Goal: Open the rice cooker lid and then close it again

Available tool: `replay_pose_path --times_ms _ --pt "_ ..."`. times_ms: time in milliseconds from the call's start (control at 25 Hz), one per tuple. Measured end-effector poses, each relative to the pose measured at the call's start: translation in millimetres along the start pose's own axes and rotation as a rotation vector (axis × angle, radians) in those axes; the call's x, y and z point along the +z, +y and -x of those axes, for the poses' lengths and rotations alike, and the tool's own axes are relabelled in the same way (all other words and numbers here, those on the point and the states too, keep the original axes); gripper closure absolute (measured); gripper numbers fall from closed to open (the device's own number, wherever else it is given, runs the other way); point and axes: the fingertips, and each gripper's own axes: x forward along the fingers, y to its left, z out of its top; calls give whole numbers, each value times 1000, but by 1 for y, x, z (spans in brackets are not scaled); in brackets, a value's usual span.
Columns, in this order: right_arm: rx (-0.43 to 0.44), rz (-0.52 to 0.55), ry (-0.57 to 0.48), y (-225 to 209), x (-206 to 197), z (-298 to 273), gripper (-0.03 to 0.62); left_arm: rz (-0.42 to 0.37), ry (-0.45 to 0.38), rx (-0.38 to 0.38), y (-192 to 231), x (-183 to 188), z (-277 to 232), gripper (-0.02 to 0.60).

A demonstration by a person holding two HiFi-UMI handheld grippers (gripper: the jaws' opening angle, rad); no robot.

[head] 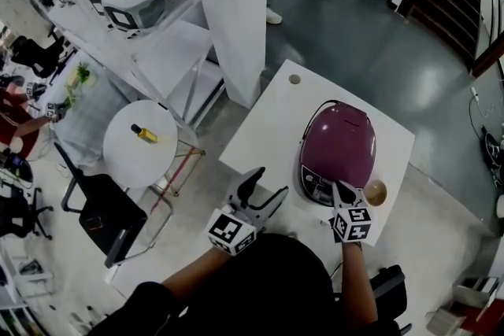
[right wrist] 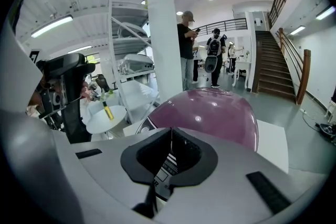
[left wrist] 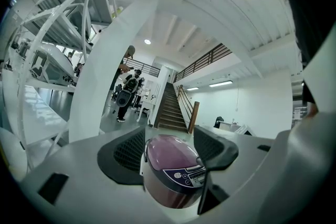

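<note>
Purple rice cooker (head: 339, 144), lid down, sits on a white table (head: 264, 130). Right tongs (head: 340, 188), pressed together and empty, hang over its front control panel (left wrist: 191, 176), whose print is too small to read. Left tongs (head: 268, 183) gape open, empty, at the table's near edge.

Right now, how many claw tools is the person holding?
2. The left gripper, jaws apart, hovers at the near edge of the white table; the right gripper, jaws shut, points down at the front of the purple rice cooker. None seems hidden.
</note>
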Motion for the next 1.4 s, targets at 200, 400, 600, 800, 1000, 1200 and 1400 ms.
replay_pose_path --times_ms 200,400,600,800,1000,1200,1400 --pt "14 -7 23 1 -7 -9 591 4 10 5 2 -2 -1 316" --pt "16 6 41 1 -12 -13 591 13 8 19 6 -1 -2 316" --pt "13 0 53 1 -12 -14 591 22 12 31 9 -3 0 316" --pt "13 10 56 3 -12 -15 594 27 8 26 6 -4 -3 316" --pt "2 8 71 2 -14 -16 594 26 11 29 4 -5 -5 316" --pt "-18 1 88 1 -15 -17 594 -34 8 25 -2 -4 -5 317" --pt "-21 12 93 3 -15 -17 594 -47 7 19 -5 -6 -5 317"
